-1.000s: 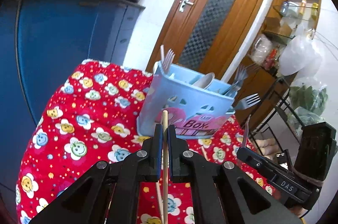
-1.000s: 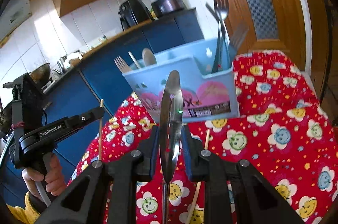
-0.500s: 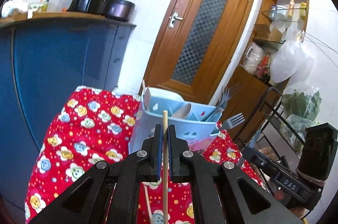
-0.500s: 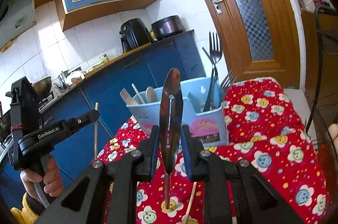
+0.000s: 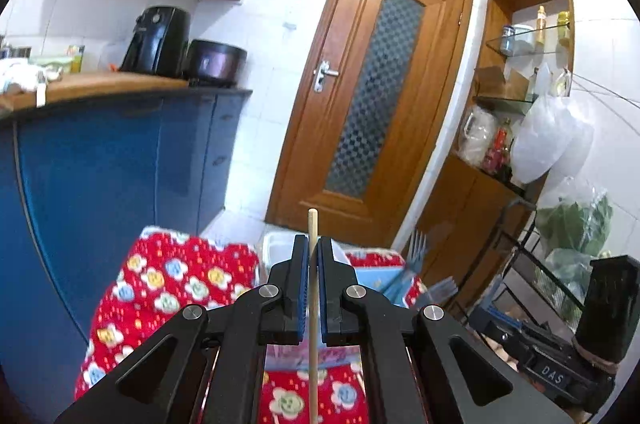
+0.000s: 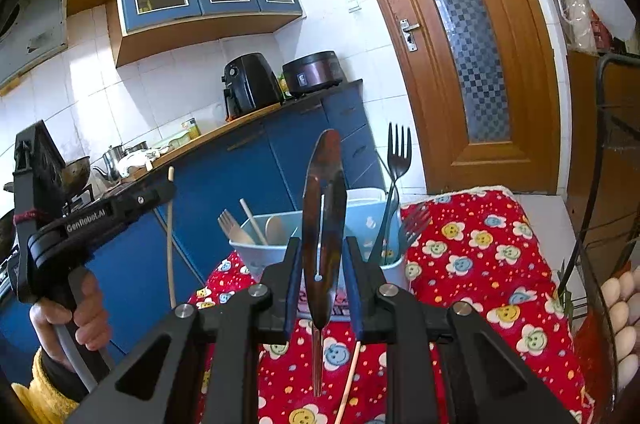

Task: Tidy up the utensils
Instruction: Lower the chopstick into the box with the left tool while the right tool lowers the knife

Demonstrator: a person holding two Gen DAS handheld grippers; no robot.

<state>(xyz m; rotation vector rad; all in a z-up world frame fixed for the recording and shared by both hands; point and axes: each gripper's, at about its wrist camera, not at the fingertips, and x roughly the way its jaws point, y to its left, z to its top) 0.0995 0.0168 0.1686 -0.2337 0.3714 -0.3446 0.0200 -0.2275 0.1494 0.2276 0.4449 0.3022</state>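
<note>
Aloft, left tool (image 5: 313, 264) clamping chopstick (image 5: 313, 308), right tool (image 6: 322, 276) clamping spoon (image 6: 324, 224).

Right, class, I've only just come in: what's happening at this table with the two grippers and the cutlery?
A person is sorting utensils with a gripper in each hand. The left gripper is shut on a wooden chopstick, held upright. The right gripper is shut on a metal spoon, bowl up. Both are raised above the red flowered tablecloth, short of the light blue utensil holder, which already holds forks and wooden utensils. Another chopstick lies on the cloth.
</note>
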